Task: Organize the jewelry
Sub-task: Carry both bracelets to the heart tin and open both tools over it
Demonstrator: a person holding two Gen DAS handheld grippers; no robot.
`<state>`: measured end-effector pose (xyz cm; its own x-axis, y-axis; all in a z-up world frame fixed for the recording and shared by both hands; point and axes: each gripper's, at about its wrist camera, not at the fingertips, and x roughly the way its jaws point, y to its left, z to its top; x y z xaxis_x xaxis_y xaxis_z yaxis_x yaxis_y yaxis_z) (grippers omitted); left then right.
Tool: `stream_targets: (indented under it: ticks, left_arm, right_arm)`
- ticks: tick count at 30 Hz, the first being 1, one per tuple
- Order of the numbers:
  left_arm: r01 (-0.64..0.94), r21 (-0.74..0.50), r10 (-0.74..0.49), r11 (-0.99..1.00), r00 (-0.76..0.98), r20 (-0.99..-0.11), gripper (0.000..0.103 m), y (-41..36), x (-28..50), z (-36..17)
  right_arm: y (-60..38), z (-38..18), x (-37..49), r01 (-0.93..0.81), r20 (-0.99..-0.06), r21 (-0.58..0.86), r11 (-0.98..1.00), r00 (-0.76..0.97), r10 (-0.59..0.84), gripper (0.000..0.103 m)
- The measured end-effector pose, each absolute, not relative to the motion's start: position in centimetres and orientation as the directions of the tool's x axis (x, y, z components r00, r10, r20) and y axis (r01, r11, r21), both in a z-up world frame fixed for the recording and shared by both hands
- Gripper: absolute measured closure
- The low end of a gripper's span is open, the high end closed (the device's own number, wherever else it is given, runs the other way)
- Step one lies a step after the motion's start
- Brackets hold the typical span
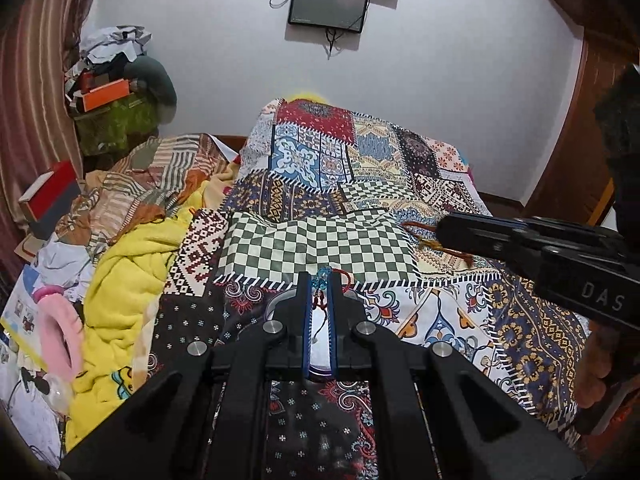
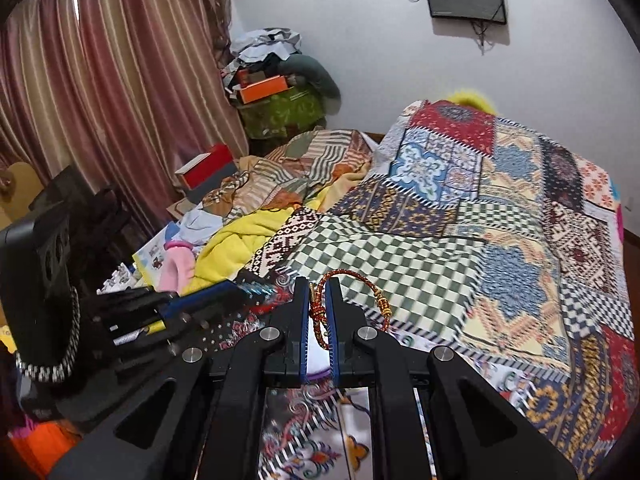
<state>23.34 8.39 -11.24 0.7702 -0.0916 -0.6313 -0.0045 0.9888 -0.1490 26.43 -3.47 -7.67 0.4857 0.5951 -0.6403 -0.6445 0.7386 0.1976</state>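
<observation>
Left gripper [image 1: 321, 284], low centre of its frame, points level over the patchwork bedspread [image 1: 320, 236]; fingers narrow, clamping a blue-beaded bracelet [image 1: 322, 276]. Right gripper [image 2: 318, 294], likewise level, pinches a red braided cord bracelet [image 2: 352, 280] at its knot.

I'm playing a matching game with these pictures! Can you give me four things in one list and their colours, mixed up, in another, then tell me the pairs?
Things:
1. bracelet in the right gripper
2. bead in the left gripper
3. towel on the bed
4. box on the pile in the corner

Colours:
A. yellow
B. orange
C. red and gold
D. blue

Pairs: 1-C, 2-D, 3-A, 4-B
</observation>
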Motion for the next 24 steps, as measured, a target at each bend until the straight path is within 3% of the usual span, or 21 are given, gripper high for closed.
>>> stream_targets:
  ticks: [11, 19, 21, 23, 24]
  left_arm:
    - [0.031, -0.202, -0.167, 0.979, 0.689, -0.705, 0.098, 8.1, 26.8, -16.1]
    - [0.025, -0.162, -0.138, 0.986, 0.656, -0.742, 0.098, 8.6, 28.2, -17.7]
    - [0.019, -0.154, -0.129, 0.988, 0.653, -0.746, 0.092, 9.0, 28.3, -17.9]
    - [0.002, -0.145, -0.111, 0.989, 0.654, -0.748, 0.076, 9.7, 28.4, -18.0]
    - [-0.01, -0.14, -0.099, 0.99, 0.66, -0.745, 0.073, 10.1, 28.3, -18.0]
  right_arm:
    - [-1.0, -10.8, 28.5, -0.639, -0.696, 0.223, 0.736, 0.424, 0.579, 0.096]
    - [-0.1, -12.6, 29.5, -0.627, -0.724, 0.256, 0.736, 0.379, 0.576, 0.096]
    - [0.0, -13.0, 29.7, -0.621, -0.726, 0.27, 0.736, 0.371, 0.58, 0.096]
    - [0.2, -13.1, 29.9, -0.619, -0.728, 0.282, 0.733, 0.36, 0.584, 0.096]
    - [0.3, -13.2, 29.9, -0.62, -0.73, 0.286, 0.73, 0.353, 0.586, 0.096]
